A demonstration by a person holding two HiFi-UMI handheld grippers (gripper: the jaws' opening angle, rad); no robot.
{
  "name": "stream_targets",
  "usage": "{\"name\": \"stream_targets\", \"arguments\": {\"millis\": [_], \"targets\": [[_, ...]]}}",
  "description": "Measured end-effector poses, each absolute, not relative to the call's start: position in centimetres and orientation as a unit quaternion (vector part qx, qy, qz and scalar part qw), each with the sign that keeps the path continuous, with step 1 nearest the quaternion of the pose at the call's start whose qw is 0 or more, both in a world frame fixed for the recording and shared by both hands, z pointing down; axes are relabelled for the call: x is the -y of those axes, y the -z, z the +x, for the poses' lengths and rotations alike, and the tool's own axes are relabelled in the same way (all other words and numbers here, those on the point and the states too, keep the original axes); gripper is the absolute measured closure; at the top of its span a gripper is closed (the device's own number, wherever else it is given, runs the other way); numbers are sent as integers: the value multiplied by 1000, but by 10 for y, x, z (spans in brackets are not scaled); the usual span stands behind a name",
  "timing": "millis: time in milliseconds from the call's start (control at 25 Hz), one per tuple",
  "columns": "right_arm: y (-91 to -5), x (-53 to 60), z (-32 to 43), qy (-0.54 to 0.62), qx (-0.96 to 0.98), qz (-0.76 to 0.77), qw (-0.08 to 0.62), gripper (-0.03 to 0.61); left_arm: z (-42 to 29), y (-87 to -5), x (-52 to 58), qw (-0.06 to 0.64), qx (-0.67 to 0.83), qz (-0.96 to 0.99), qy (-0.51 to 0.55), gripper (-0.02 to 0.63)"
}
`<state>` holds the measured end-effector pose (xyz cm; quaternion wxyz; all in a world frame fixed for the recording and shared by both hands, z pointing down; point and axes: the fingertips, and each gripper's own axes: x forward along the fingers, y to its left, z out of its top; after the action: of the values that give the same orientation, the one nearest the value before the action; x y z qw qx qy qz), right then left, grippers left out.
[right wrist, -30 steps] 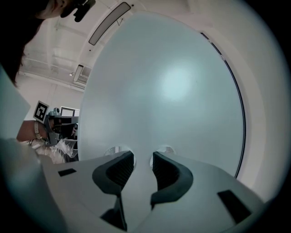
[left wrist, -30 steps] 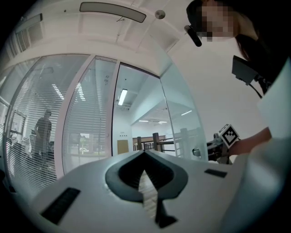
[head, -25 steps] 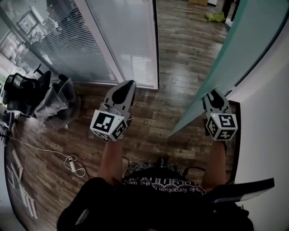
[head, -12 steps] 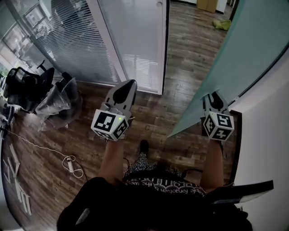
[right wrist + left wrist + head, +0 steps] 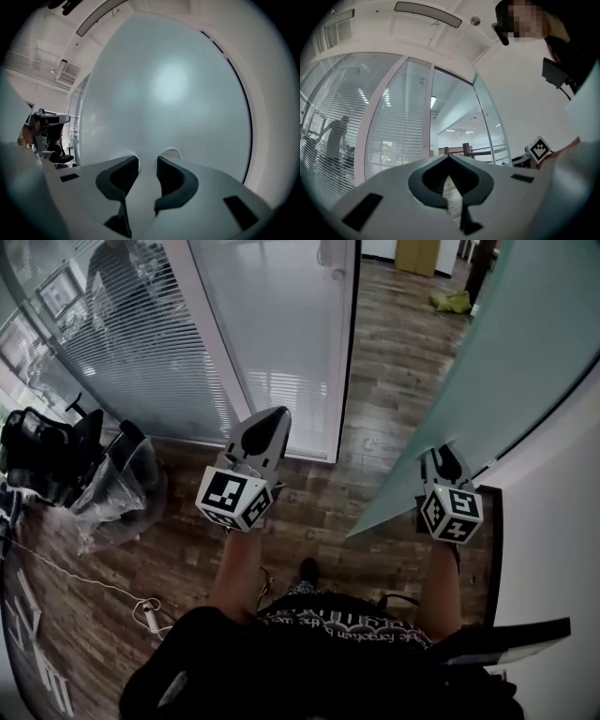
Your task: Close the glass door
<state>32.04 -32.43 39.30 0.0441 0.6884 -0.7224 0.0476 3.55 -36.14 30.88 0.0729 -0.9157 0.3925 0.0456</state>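
The frosted teal glass door (image 5: 511, 362) stands open at the right, its lower corner over the wood floor. My right gripper (image 5: 443, 454) points at the pane's face close to its lower edge. In the right gripper view the door (image 5: 164, 84) fills the picture and the right gripper (image 5: 147, 161) is open, tips at the glass, which mirrors them. Its jaws have just been closing a little, with nothing between them. My left gripper (image 5: 273, 418) hangs in the doorway, shut and empty. In its own view the left gripper (image 5: 449, 158) faces the fixed glass panel (image 5: 401, 117).
A white-framed fixed glass panel (image 5: 281, 324) and a blind-covered glass wall (image 5: 122, 334) stand at the left. Black office chairs (image 5: 47, 446), a clear plastic bag (image 5: 122, 488) and a white cable (image 5: 141, 610) lie lower left. A white wall (image 5: 553, 512) runs along the right.
Both grippers have moved forward toward the doorway and the fixed panel looks nearer. A foot came into view below. The right gripper stays at the door's face.
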Motion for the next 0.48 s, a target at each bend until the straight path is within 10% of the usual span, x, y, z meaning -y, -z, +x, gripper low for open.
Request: {"name": "stream_targets", "arguments": {"millis": [480], "targets": [[-390, 403, 306, -54, 689, 722, 39, 456, 16, -300, 455, 74, -363, -927, -52, 612]]}}
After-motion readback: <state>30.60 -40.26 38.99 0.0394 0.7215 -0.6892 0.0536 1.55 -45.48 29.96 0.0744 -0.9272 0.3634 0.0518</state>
